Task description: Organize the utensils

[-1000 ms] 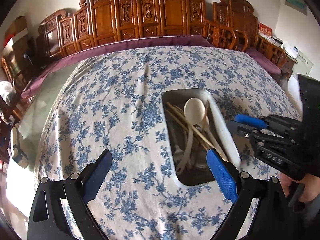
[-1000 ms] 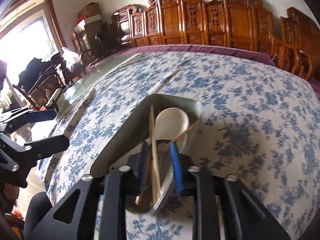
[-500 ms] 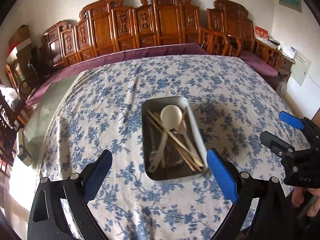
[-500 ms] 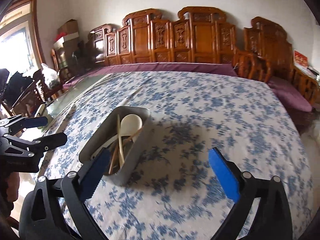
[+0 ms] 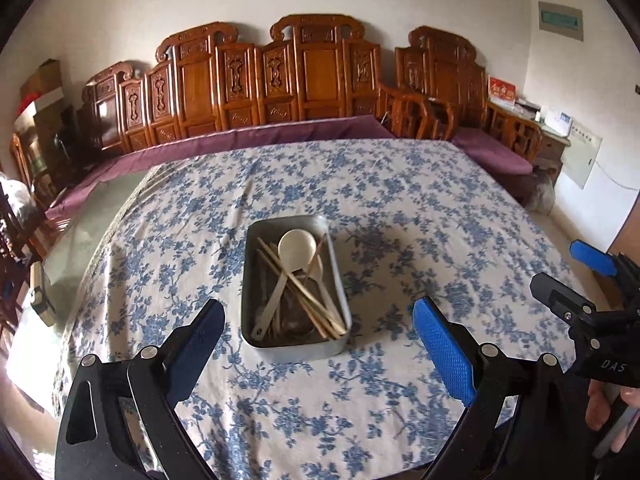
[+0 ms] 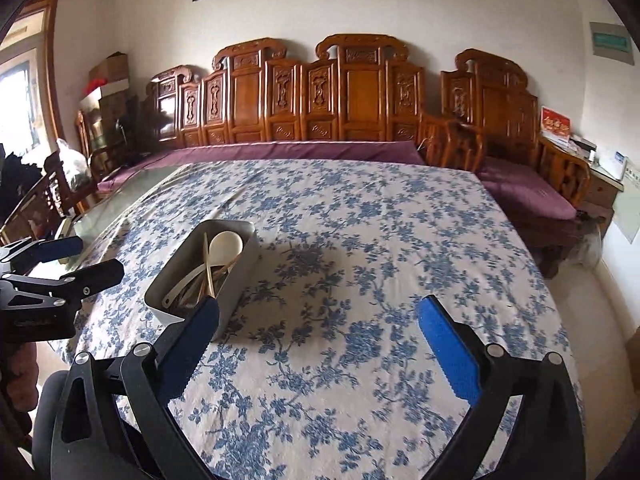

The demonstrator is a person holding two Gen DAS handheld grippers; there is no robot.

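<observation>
Soft daylight fills the room, coming from a window (image 6: 18, 92) at the far left of the right wrist view, where it blows out to white. A soft, broad shadow lies on the floral tablecloth (image 6: 360, 240) just beside the metal tray (image 6: 240, 276). Both views are sharp at the centre, with slight softness in the carved wooden bench (image 5: 304, 76). Fisheye distortion bows the table edges, and dark vignetting rounds off every corner.
</observation>
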